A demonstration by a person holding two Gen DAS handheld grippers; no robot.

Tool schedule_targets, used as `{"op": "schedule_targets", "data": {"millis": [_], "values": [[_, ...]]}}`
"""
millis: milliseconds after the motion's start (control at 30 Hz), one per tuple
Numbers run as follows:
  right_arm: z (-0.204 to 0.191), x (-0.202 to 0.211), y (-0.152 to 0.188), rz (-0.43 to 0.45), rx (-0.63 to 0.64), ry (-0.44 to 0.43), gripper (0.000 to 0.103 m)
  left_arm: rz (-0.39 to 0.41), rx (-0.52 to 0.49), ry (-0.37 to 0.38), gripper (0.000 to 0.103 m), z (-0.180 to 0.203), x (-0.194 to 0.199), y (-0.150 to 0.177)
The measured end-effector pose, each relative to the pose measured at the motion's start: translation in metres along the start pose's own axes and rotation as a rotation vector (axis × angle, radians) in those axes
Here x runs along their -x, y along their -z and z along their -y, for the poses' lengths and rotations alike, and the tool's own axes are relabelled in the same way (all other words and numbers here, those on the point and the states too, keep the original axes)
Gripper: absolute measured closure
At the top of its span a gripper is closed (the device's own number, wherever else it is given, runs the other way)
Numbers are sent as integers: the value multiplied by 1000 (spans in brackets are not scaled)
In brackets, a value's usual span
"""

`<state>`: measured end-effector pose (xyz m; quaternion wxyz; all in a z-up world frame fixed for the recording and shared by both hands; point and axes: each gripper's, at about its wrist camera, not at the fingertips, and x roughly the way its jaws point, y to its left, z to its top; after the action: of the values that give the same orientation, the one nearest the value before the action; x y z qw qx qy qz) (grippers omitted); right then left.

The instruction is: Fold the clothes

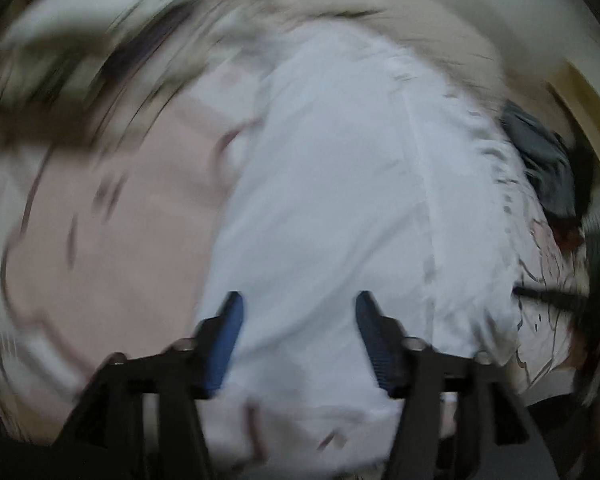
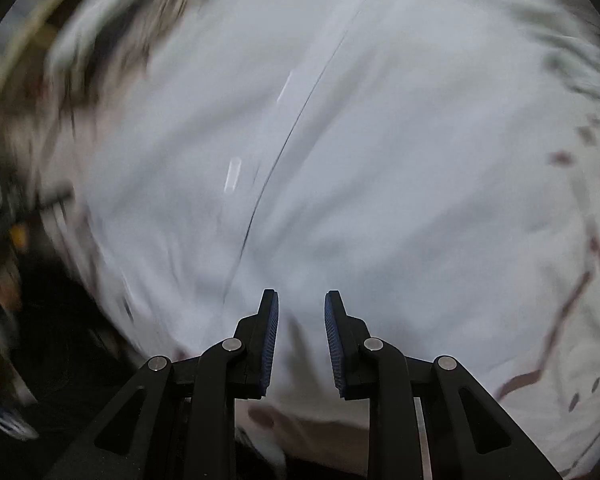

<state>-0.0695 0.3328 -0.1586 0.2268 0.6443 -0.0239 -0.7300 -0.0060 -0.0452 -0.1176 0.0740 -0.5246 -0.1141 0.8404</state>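
A white garment [image 1: 340, 184] lies spread on a patterned pinkish cover [image 1: 112, 248]. Both views are motion-blurred. My left gripper [image 1: 299, 304] is open and empty, its blue-padded fingers [image 1: 228, 332] wide apart above the garment's near part. In the right wrist view the same white garment [image 2: 380, 160] fills the frame, with a dark seam line running up its middle. My right gripper [image 2: 301, 300] is open and empty, its jaws a moderate gap apart just above the fabric.
A dark grey cloth bundle [image 1: 544, 160] lies at the right beyond the garment. The patterned cover shows at the right edge [image 2: 580, 320]. Dark blurred clutter [image 2: 16, 240] sits at the left.
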Motion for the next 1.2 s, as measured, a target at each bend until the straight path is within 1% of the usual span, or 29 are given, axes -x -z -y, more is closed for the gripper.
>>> {"op": "schedule_targets", "data": {"millis": [33, 67, 100, 133, 200, 233, 267, 333, 367, 433, 467, 500, 600, 667, 700, 733, 767, 800, 833, 867, 933, 1000, 1033, 1133, 1200], "values": [[18, 14, -11, 55, -76, -18, 49, 12, -38, 23, 44, 15, -6, -9], [41, 29, -23, 120, -167, -21, 13, 16, -65, 56, 44, 32, -14, -17], [67, 43, -32, 188, -247, -7, 7, 21, -93, 88, 44, 49, -21, -24], [91, 55, -40, 250, -306, 10, 7, 25, -120, 119, 44, 66, -31, -32], [140, 68, -53, 335, -421, 10, 7, 31, -172, 165, 44, 103, -56, -45], [165, 73, -58, 371, -479, 3, 9, 25, -185, 179, 44, 117, -67, -47], [188, 71, -63, 394, -548, -16, 21, 10, -191, 201, 44, 131, -78, -47], [227, 57, -73, 419, -706, -82, 37, -43, -192, 261, 44, 156, -105, -43], [249, 47, -77, 425, -790, -122, 40, -72, -194, 289, 44, 168, -117, -41], [272, 28, -84, 430, -922, -197, 40, -121, -223, 334, 44, 194, -139, -31], [280, 19, -90, 432, -969, -226, 41, -143, -256, 340, 44, 206, -151, -24], [287, 10, -97, 433, -1005, -249, 41, -163, -287, 340, 44, 217, -160, -18], [309, -9, -111, 461, -1078, -319, 40, -195, -367, 299, 44, 236, -179, -3], [317, -16, -118, 485, -1087, -366, 40, -179, -421, 281, 44, 243, -179, 3], [318, -16, -122, 497, -1064, -367, 41, -175, -447, 279, 44, 244, -178, 5], [317, -15, -127, 508, -1026, -356, 46, -176, -461, 278, 44, 245, -177, 5], [317, -14, -131, 519, -987, -344, 76, -180, -467, 282, 44, 244, -177, 5], [314, -11, -135, 519, -951, -321, 92, -184, -469, 287, 44, 243, -177, 4], [310, -6, -138, 516, -923, -296, 92, -189, -463, 294, 44, 240, -177, 4], [307, 1, -138, 532, -905, -284, 92, -191, -454, 299, 44, 237, -175, 4], [298, 22, -137, 592, -859, -274, 92, -187, -425, 300, 44, 226, -166, 2], [290, 40, -137, 629, -803, -249, 92, -183, -395, 300, 44, 214, -157, 0], [288, 43, -138, 626, -796, -230, 92, -181, -381, 301, 44, 209, -153, -1], [290, 30, -143, 558, -835, -151, 92, -175, -336, 301, 44, 192, -139, -4], [288, 25, -153, 548, -827, -93, 92, -171, -307, 302, 44, 180, -130, -6]]}}
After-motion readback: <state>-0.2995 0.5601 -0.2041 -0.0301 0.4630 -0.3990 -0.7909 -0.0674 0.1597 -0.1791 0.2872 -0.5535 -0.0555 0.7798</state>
